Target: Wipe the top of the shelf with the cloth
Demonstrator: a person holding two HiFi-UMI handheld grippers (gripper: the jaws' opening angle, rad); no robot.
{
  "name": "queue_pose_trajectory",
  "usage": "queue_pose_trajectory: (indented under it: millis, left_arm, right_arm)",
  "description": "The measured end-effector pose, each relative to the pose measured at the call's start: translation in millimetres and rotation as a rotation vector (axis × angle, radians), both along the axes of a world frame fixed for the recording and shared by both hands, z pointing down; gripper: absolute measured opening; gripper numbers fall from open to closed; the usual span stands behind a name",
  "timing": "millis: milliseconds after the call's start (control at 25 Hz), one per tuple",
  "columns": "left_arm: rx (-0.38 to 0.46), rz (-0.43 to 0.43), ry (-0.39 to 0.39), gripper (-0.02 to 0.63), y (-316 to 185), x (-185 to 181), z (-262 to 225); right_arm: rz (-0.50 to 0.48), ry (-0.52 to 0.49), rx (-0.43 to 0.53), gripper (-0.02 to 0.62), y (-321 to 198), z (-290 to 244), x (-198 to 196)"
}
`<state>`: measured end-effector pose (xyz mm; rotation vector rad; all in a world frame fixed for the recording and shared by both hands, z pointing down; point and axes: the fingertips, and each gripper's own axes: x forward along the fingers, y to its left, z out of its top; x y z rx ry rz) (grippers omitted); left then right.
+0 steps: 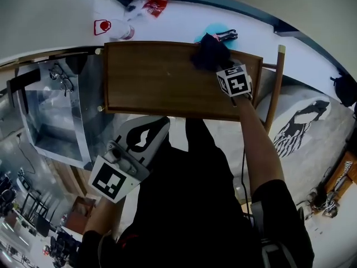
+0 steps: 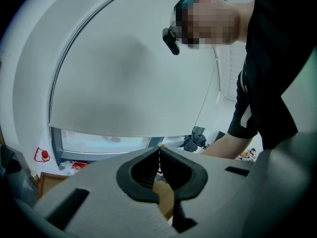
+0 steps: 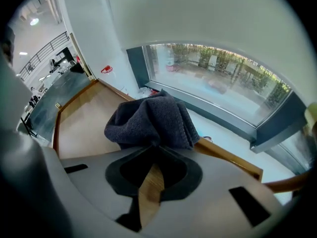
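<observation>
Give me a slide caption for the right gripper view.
Right claw shut on a dark grey terry cloth resting on the brown wooden shelf top.

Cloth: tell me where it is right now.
In the head view the dark cloth lies on the far right corner of the wooden shelf top, pinched in the right gripper.

The shelf top (image 1: 150,77) lies bare left of the cloth (image 1: 211,52), bounded by its raised rim (image 1: 106,77).
</observation>
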<state>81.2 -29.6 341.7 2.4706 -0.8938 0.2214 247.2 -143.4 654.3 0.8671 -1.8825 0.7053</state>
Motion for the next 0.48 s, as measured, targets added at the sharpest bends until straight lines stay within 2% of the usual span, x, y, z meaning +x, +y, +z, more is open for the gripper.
queue_pose_trajectory:
  millis: [480]
  left_arm:
    - [0.006, 0.060, 0.000, 0.020, -6.2, 39.3, -2.3]
  right_arm:
    - [0.112, 0.073, 0.012, 0.043, -0.3, 0.5, 70.0]
